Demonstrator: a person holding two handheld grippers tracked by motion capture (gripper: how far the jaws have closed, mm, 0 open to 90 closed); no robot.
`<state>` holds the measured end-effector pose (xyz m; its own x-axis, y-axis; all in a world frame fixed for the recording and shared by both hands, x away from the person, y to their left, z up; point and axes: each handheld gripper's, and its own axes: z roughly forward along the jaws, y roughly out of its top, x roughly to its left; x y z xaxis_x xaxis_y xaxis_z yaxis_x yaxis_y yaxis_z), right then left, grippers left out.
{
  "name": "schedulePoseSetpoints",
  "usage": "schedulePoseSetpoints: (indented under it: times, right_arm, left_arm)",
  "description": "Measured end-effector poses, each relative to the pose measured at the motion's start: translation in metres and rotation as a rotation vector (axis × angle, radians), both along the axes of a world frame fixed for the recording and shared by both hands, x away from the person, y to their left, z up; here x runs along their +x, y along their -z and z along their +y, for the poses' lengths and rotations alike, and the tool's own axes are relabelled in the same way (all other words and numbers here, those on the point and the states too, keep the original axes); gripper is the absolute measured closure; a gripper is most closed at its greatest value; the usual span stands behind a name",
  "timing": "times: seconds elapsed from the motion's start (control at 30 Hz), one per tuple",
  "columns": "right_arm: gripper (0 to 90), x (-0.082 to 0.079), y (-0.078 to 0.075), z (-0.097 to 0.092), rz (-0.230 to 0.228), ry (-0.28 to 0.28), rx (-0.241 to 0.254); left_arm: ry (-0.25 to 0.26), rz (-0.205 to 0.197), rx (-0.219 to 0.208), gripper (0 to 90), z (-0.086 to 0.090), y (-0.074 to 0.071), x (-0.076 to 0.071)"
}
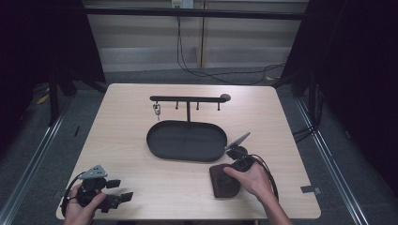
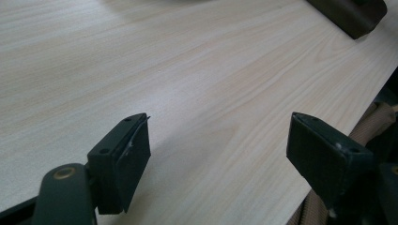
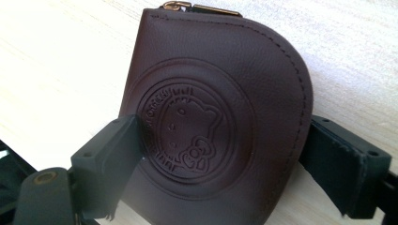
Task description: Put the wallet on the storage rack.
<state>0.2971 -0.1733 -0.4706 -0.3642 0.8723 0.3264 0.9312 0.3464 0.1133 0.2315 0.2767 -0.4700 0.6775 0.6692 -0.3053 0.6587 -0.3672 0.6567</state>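
So, progress: early, pouch not lifted yet.
Pouch: flat on the bench, between right claw jaws, spread wide around it.
Left claw: apart, empty, idle.
Left to do: clamp, lift.

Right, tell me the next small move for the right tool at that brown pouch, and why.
Probably close the right tool on the brown leather pouch. Its jaws stand wide open with one on each side of the pouch, which lies flat on the table, and they do not look to be pressing it yet. The left tool rests open over bare wood, so the grasp falls to the right.
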Motion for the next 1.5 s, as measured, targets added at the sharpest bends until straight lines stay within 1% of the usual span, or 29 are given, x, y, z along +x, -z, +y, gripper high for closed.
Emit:
schedulePoseSetpoints:
  times: [0.13, 0.27, 0.37, 0.43, 0.5, 0.57, 0.63, 0.67, 0.7, 0.77, 0.83, 0.9, 0.93, 0.97, 1.0, 1.03, 1.07, 1.13, 1.27, 1.3, 1.43, 1.5]
  right_arm:
    - [14.8, 0.001, -0.001, 0.001, 0.008, -0.005, -0.004]
    - [15.5, 0.001, 0.000, 0.000, 0.008, -0.001, 0.002]
    - [16.3, 0.002, -0.001, 0.000, 0.017, -0.002, -0.001]
    - [16.6, 0.003, -0.001, 0.000, 0.025, -0.003, -0.003]
    - [17.1, 0.003, -0.001, 0.000, 0.025, -0.004, -0.005]
    - [17.7, 0.003, -0.002, 0.001, 0.028, -0.004, -0.014]
    - [18.2, 0.003, -0.003, 0.002, 0.028, -0.004, -0.020]
    - [18.5, 0.003, -0.003, 0.002, 0.028, -0.002, -0.020]
    - [18.8, 0.003, -0.003, 0.002, 0.030, -0.001, -0.021]
    - [23.0, 0.004, -0.005, 0.001, 0.030, 0.006, -0.025]
    - [24.1, 0.004, -0.005, -0.001, 0.029, 0.011, -0.014]
    - [25.1, 0.004, -0.006, -0.001, 0.026, 0.016, -0.017]
    - [26.8, 0.004, -0.006, -0.002, 0.027, 0.020, -0.019]
    - [35.3, 0.004, -0.007, -0.003, 0.024, 0.026, -0.001]
    - [40.1, 0.004, -0.010, -0.005, 0.007, 0.035, 0.004]
    - [41.9, 0.004, -0.011, -0.007, 0.007, 0.046, 0.011]
    - [42.4, 0.004, -0.010, -0.009, 0.010, 0.046, 0.021]
    - [43.5, 0.005, -0.010, -0.010, 0.006, 0.044, 0.026]
    - [54.6, 0.006, -0.014, -0.013, -0.007, 0.051, 0.032]
    - [55.9, 0.005, -0.015, -0.013, -0.009, 0.052, 0.037]
    - [60.3, 0.005, -0.020, -0.012, -0.020, 0.044, 0.020]
    - [63.5, 0.005, -0.023, -0.011, -0.025, 0.039, 0.014]
  left_arm:
    - [0.006, 0.002, 0.000, 21.7, 0.000, 0.000, 0.001]
    - [0.011, 0.005, 0.002, 21.7, 0.000, 0.000, 0.001]
    - [0.008, 0.000, -0.001, 21.7, 0.000, 0.000, 0.000]
    - [0.003, 0.004, -0.005, 21.7, 0.000, 0.000, 0.001]
    - [0.004, 0.009, 0.000, 20.9, -0.001, 0.001, 0.001]
    - [0.007, 0.005, 0.004, 20.9, -0.001, 0.001, 0.001]
    - [0.012, 0.007, 0.001, 20.9, 0.000, 0.000, 0.001]
    - [0.002, 0.006, -0.005, 20.9, 0.000, 0.001, 0.000]
    - [0.003, 0.008, -0.008, 20.9, 0.001, 0.000, 0.001]
    - [-0.004, 0.008, -0.012, 20.9, 0.001, 0.000, 0.001]
    - [0.001, 0.011, -0.009, 20.9, 0.001, 0.001, 0.001]
    - [-0.001, 0.009, -0.007, 20.9, 0.000, 0.001, 0.001]
    - [0.000, 0.010, -0.009, 20.9, 0.000, 0.001, 0.001]
    - [0.002, 0.011, -0.008, 20.9, 0.001, 0.001, 0.001]
    - [0.001, 0.009, -0.007, 20.9, 0.001, 0.000, 0.001]
    - [0.001, 0.011, -0.009, 20.9, 0.001, 0.001, 0.001]
    - [-0.001, 0.011, -0.011, 20.9, 0.001, 0.001, 0.001]
    - [-0.001, 0.010, -0.010, 20.9, 0.001, 0.001, 0.001]
    - [-0.002, 0.014, -0.014, 20.9, 0.001, 0.001, 0.002]
    - [0.000, 0.014, -0.015, 20.9, 0.001, 0.001, 0.002]
    - [0.003, 0.012, -0.009, 20.9, 0.001, 0.001, 0.002]
    - [0.002, 0.013, -0.013, 20.9, 0.001, 0.001, 0.002]
